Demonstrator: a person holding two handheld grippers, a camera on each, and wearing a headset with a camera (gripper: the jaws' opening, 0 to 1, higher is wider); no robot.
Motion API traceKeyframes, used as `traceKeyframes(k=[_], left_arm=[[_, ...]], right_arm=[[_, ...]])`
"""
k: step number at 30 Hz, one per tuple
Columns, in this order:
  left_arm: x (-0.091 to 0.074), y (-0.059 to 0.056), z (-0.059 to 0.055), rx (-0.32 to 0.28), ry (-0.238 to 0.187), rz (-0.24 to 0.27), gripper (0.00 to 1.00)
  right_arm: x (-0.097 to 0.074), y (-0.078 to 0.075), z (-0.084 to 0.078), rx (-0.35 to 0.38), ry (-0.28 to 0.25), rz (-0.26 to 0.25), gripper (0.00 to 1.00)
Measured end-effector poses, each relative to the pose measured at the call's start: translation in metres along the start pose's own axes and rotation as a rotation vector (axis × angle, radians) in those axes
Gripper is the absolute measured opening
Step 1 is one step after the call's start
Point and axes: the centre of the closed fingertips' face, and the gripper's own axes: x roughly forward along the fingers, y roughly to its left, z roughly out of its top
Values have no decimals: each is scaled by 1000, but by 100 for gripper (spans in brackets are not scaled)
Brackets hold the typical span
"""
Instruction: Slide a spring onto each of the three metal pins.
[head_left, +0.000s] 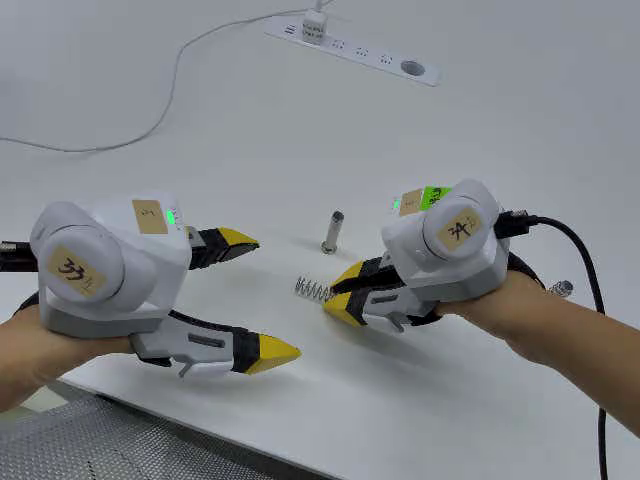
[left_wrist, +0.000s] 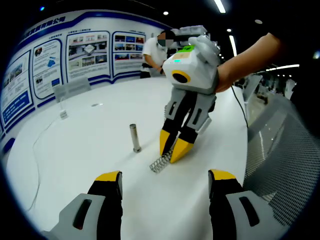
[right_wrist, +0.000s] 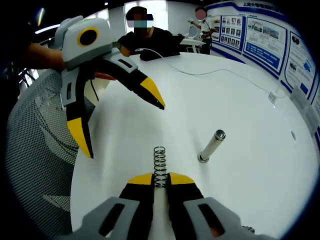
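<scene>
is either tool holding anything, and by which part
The right tool pinches the small coiled metal spring by one end; the left tool is open, empty.

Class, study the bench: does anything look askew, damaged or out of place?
Nothing looks damaged or spilled. The pin stands upright; the right gripper pinches the spring. A small metal piece lies apart beside the right forearm.

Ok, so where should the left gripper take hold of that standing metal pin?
Probably its lower shaft, just above the wider foot, the left gripper coming in level from the side. The metal pin stands upright, and its top should stay free for the spring the right gripper holds.
</scene>
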Motion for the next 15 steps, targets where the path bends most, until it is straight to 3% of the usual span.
traceKeyframes(k=[5, 7, 9, 12, 15], left_arm=[[1, -9, 2, 13, -4, -44, 59], [2, -14, 4, 21, -12, -64, 57], [3, -18, 5, 34, -11, -77, 54], [3, -23, 9, 48, -22, -98, 50], [2, -30, 17, 56, -57, -131, 39]], right_arm=[[-11, 8, 12, -39, -41, 17, 11], [-19, 12, 25, -136, -85, 10, 10], [-25, 18, 32, -178, -98, 16, 10], [-33, 27, 38, -233, -92, 23, 10], [-40, 32, 40, -276, -79, 24, 10]])
